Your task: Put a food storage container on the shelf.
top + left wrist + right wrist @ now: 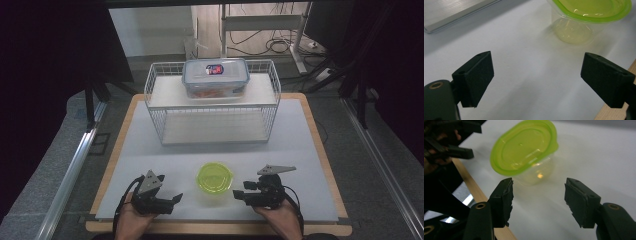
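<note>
Evidently both tools flank the green-lidded round container (214, 180), which sits near the table's front edge between them, touched by neither. The left gripper (170, 201) and right gripper (240, 195) both point inward at it with jaws spread wide and empty, probably ready to grasp it from either side. Farther back, a blue-clipped food box (215, 76) rests atop a white wire shelf rack (212, 117).
</note>
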`<action>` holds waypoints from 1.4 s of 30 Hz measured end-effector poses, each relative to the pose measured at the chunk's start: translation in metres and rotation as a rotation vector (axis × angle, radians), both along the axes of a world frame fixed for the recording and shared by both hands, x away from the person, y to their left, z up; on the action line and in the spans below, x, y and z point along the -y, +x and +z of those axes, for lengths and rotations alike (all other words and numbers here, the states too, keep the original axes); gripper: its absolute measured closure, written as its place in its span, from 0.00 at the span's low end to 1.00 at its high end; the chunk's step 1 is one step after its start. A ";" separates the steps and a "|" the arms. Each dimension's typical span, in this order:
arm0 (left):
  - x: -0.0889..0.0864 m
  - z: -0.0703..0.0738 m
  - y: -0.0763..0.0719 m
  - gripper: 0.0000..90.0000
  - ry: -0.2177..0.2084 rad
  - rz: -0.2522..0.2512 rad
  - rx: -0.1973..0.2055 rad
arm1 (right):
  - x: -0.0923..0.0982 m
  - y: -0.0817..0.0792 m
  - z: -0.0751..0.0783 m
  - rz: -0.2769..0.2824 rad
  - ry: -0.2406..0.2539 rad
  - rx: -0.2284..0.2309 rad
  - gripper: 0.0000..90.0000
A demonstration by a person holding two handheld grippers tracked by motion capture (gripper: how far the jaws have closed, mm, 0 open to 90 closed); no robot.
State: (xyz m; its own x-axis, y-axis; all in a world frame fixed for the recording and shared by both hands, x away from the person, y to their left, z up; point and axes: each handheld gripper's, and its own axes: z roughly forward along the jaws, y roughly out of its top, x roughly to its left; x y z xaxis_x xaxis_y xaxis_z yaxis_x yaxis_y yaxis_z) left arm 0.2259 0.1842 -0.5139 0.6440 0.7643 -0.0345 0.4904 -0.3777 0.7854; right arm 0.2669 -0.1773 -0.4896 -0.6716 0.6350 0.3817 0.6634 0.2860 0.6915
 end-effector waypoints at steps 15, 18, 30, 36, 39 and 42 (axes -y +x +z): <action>0.002 -0.002 0.000 0.14 0.016 -0.013 -0.001 | -0.029 0.022 -0.010 -0.021 0.068 -0.132 0.53; 0.002 -0.002 0.000 0.14 0.017 -0.016 -0.001 | -0.028 0.025 -0.011 -0.036 0.094 -0.163 0.57; 0.003 -0.002 0.000 0.15 0.025 -0.023 0.000 | -0.026 0.037 -0.017 -0.062 0.163 -0.245 0.77; 0.003 -0.002 0.000 0.15 0.028 -0.023 0.003 | -0.025 0.042 -0.020 -0.069 0.207 -0.277 0.85; 0.003 -0.002 0.000 0.15 0.028 -0.022 0.003 | -0.025 0.044 -0.020 -0.060 0.226 -0.293 0.89; 0.003 -0.003 0.000 0.15 0.030 -0.021 0.004 | -0.027 0.045 -0.019 -0.055 0.220 -0.293 0.90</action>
State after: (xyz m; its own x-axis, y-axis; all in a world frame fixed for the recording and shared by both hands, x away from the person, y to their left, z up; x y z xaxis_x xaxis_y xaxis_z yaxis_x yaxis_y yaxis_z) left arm 0.2262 0.1811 -0.5165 0.6601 0.7512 -0.0094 0.4789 -0.4111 0.7757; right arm 0.3114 -0.1505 -0.5089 -0.4807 0.5484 0.6842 0.8526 0.1098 0.5109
